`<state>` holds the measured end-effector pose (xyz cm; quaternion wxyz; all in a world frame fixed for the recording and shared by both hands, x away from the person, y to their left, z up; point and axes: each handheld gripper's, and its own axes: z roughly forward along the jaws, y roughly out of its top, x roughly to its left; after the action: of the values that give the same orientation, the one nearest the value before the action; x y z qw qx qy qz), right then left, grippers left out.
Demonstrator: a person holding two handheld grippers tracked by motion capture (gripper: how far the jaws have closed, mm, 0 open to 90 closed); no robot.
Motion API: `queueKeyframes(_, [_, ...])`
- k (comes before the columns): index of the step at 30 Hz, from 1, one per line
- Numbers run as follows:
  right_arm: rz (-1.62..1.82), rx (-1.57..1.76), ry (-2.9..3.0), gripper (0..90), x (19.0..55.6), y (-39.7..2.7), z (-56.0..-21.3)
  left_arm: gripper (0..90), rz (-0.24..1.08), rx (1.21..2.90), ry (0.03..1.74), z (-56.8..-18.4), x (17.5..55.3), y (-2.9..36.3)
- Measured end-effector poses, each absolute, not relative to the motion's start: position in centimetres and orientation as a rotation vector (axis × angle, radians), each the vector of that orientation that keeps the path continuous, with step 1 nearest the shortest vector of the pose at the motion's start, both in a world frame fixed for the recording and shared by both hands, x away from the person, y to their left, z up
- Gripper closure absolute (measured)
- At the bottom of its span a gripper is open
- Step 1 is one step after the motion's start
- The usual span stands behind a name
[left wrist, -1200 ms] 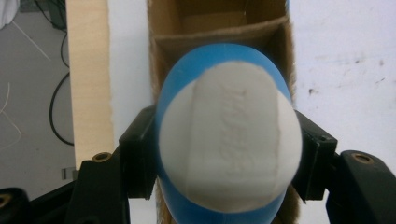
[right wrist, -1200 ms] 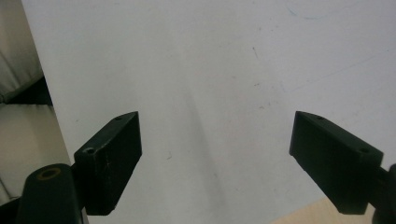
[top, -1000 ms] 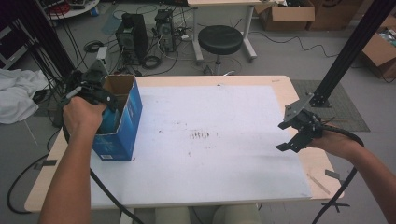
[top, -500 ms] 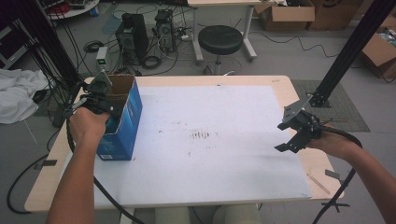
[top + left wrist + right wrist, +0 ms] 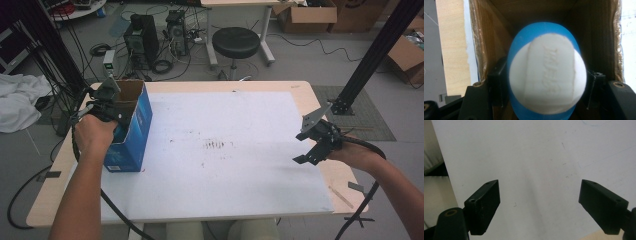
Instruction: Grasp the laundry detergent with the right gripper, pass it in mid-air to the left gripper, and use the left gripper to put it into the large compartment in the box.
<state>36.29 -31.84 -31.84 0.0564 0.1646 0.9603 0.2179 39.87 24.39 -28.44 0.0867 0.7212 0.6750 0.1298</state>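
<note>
A blue cardboard box [image 5: 131,135] stands open-topped at the table's left side. My left gripper [image 5: 111,106] hangs over its opening, pointing down into it. In the left gripper view, the gripper [image 5: 544,80] is shut on a rounded blue object with a white embossed end [image 5: 547,75]. Its jaws have just been opening slightly, with the object still between them. The brown inner walls of the box [image 5: 481,37] surround it. My right gripper [image 5: 314,144] hovers near the table's right edge. Its jaws [image 5: 540,205] stand wide open over the white sheet with nothing between them.
A white sheet [image 5: 225,175] covers most of the wooden table [image 5: 320,95], with faint marks at its middle. Behind the table stand a black stool [image 5: 236,42], computer cases and cables. A black post [image 5: 372,55] rises at the right.
My left hand has shifted a little over the box's open top. The right hand and its gripper have stayed where they were.
</note>
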Motion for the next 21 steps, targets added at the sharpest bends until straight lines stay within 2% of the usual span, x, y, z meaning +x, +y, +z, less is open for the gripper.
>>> queueKeyframes(6, [0.656, 0.497, 2.915, 17.0, 36.23, -31.88, -31.98, 37.4, 0.385, 2.139, 2.01, -28.49, 39.83, 24.52])
queueKeyframes(21, [0.666, 0.492, 2.916, 17.2, 36.05, -31.95, -32.09, 29.7, 0.379, 2.105, 2.004, -28.24, 39.58, 24.53])
